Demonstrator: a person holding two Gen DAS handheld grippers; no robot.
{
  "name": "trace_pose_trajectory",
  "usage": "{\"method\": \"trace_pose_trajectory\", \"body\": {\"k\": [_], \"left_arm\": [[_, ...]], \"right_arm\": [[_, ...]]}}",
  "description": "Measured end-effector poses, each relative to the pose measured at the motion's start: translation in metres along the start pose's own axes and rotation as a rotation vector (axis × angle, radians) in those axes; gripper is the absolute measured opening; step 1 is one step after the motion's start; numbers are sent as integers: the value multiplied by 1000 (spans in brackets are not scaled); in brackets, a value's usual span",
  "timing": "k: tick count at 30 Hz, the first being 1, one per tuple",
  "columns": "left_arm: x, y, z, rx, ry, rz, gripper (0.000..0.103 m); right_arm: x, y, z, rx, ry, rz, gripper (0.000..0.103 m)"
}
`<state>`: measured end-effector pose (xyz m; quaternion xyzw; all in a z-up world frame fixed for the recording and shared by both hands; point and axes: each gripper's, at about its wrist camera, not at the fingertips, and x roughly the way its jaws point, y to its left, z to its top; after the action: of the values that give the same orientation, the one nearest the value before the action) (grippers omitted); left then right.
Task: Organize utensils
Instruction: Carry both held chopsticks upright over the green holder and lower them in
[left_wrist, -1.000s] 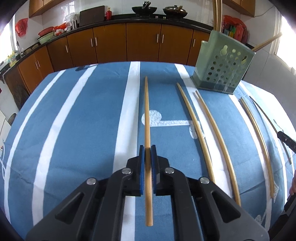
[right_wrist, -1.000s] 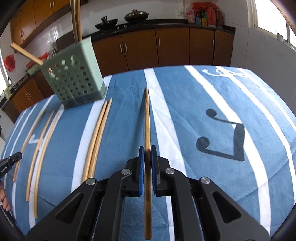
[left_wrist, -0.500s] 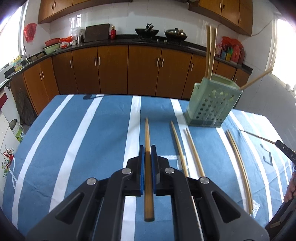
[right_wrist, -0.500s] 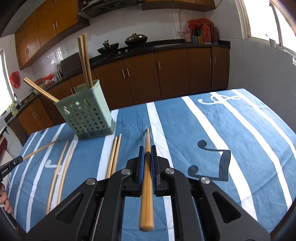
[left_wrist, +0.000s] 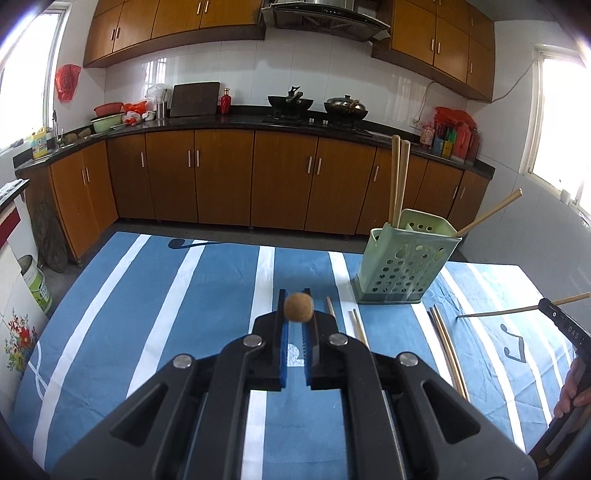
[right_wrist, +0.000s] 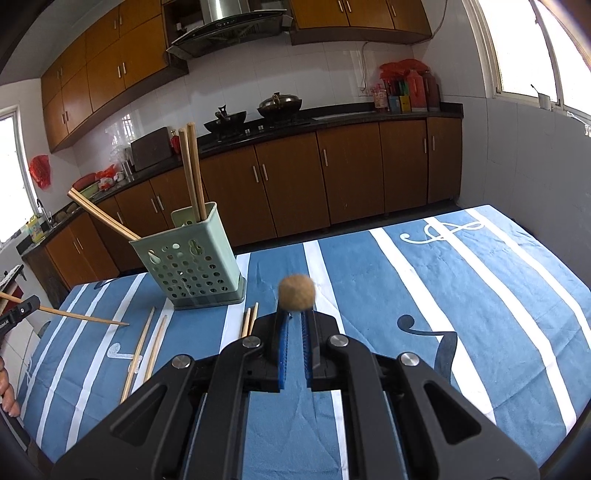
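Observation:
My left gripper (left_wrist: 295, 317) is shut on a wooden chopstick (left_wrist: 298, 312), lifted above the table and seen end-on. My right gripper (right_wrist: 294, 315) is shut on another chopstick (right_wrist: 296, 291), also seen end-on. The green perforated utensil holder (left_wrist: 402, 264) stands on the table to the right in the left wrist view, and to the left in the right wrist view (right_wrist: 190, 266); three chopsticks stand in it. Several loose chopsticks (left_wrist: 447, 341) lie on the blue striped cloth. The right gripper with its chopstick (left_wrist: 498, 313) shows at the left view's right edge.
The table (right_wrist: 461, 295) has a blue cloth with white stripes. Brown kitchen cabinets (left_wrist: 221, 181) and a dark counter with pots run behind it. More loose chopsticks (right_wrist: 142, 354) lie in front of the holder. The left gripper's tip (right_wrist: 22, 309) shows at the far left.
Both grippers have lifted their chopsticks off the cloth and tilted up, so each stick now points at its camera. The holder looks farther away and the kitchen fills more of each view.

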<state>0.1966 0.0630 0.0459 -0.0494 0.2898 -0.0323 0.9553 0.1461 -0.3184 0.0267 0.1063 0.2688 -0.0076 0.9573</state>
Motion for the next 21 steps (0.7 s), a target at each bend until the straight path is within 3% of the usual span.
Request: {"method": "trace_pose_trajectory", "body": {"k": [4, 8, 16, 21], "left_arm": [[-4, -3, 8, 7, -10, -24, 7], [-19, -17, 27, 36, -60, -65, 7], [-54, -54, 84, 46, -213, -164, 7], [-61, -72, 118, -19, -331, -184, 7]], "right_arm": [[-4, 3, 8, 0, -19, 10, 7], [-20, 10, 32, 26, -77, 78, 7], [-58, 42, 89, 24, -234, 224, 7], [-57, 63, 117, 6, -327, 241, 7]]}}
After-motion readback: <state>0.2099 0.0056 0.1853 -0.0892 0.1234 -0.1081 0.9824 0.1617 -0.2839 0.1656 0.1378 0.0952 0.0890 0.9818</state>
